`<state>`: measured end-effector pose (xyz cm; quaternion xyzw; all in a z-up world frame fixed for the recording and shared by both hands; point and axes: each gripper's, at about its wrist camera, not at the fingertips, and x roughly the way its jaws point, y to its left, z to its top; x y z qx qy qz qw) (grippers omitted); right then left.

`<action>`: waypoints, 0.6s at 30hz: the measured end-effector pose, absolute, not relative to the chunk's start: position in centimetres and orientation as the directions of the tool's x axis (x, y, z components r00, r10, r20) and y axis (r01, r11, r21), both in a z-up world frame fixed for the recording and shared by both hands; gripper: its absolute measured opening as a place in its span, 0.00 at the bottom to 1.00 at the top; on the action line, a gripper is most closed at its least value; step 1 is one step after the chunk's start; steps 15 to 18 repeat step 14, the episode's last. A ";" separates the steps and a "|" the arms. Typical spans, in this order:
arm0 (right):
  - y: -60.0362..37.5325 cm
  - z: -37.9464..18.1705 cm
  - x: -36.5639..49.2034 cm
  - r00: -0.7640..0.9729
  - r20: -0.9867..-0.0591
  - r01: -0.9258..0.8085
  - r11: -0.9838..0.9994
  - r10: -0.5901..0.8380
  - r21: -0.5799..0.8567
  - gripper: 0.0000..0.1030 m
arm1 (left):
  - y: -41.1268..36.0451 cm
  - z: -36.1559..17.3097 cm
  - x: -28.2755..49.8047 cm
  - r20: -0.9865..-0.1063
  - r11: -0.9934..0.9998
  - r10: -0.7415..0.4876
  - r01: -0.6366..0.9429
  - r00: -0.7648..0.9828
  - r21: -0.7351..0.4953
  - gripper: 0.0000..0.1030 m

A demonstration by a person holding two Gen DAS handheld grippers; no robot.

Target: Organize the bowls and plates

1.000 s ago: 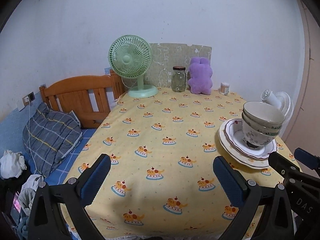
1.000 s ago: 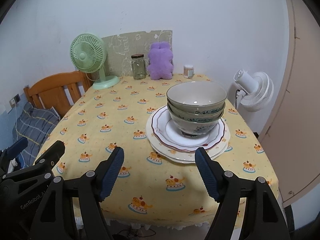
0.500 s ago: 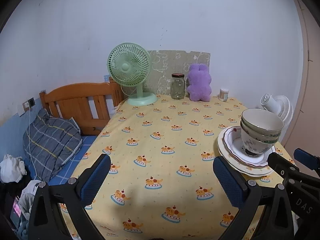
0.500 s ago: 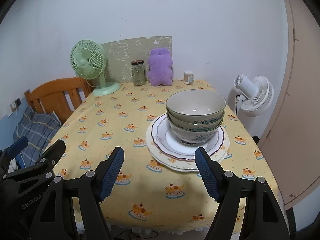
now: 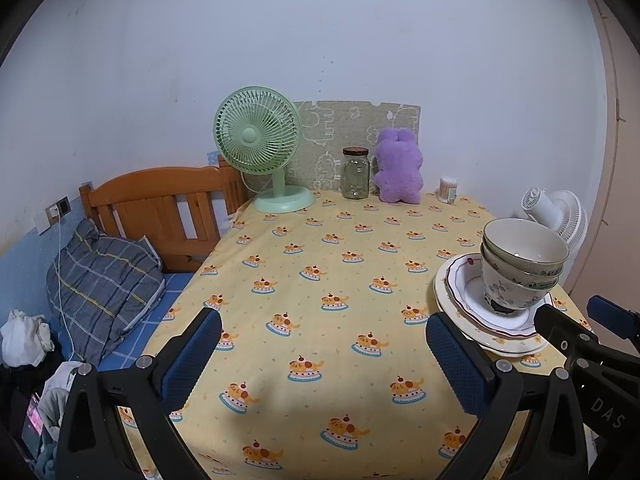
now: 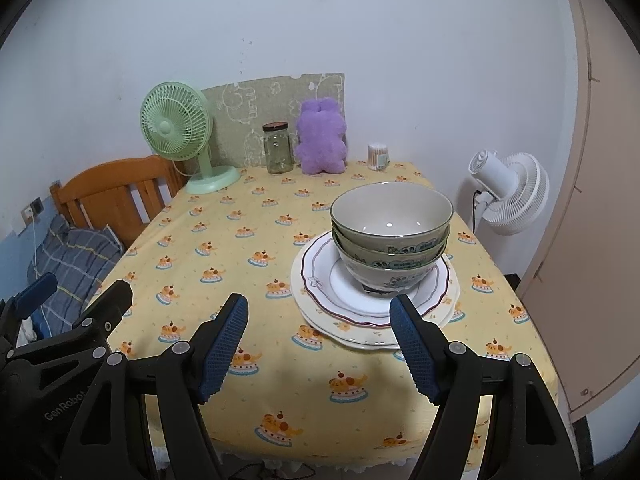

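Observation:
A stack of three bowls [image 6: 390, 236] stands on stacked plates [image 6: 320, 304] at the right side of the table with the yellow cloth [image 6: 224, 240]. The stack also shows in the left wrist view, the bowls [image 5: 520, 264] on the plates [image 5: 456, 292]. My right gripper [image 6: 322, 320] is open and empty, held back from the near rim of the plates. My left gripper [image 5: 322, 336] is open and empty over the near left part of the table, left of the stack. Each gripper shows at the edge of the other's view.
At the table's far edge stand a green desk fan [image 5: 260, 148], a glass jar [image 5: 355, 174], a purple plush toy [image 5: 399, 166] and a small container [image 5: 448, 190]. A white floor fan [image 6: 508, 192] stands to the right, a wooden bed with a pillow [image 5: 104, 280] to the left.
Both grippers have pulled back and up from the table, so the stack and table look smaller and farther. Both stay open. The stack has not moved.

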<state>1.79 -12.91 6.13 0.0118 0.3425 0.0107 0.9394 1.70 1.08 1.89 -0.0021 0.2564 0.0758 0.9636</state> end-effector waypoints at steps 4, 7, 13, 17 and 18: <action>-13.0 6.1 1.9 0.762 -0.647 -0.013 1.000 0.028 0.028 0.74 | 1.0 1.8 1.8 -0.500 0.989 0.141 -0.144 0.855 0.032 1.00; -13.0 6.0 1.9 0.761 -0.649 -0.013 1.000 0.028 0.028 0.74 | 1.0 1.8 1.8 -0.500 0.989 0.139 -0.143 0.855 0.030 1.00; -13.0 5.9 1.9 0.760 -0.650 -0.012 1.000 0.027 0.027 0.74 | 0.8 1.8 1.9 -0.499 0.989 0.140 -0.144 0.855 0.031 1.00; -13.0 5.9 1.9 0.759 -0.650 -0.013 1.000 0.028 0.028 0.74 | 0.8 1.8 1.9 -0.499 0.989 0.139 -0.143 0.856 0.030 1.00; -13.0 5.9 1.9 0.759 -0.650 -0.013 1.000 0.028 0.028 0.74 | 0.8 1.8 1.9 -0.499 0.989 0.139 -0.143 0.856 0.030 1.00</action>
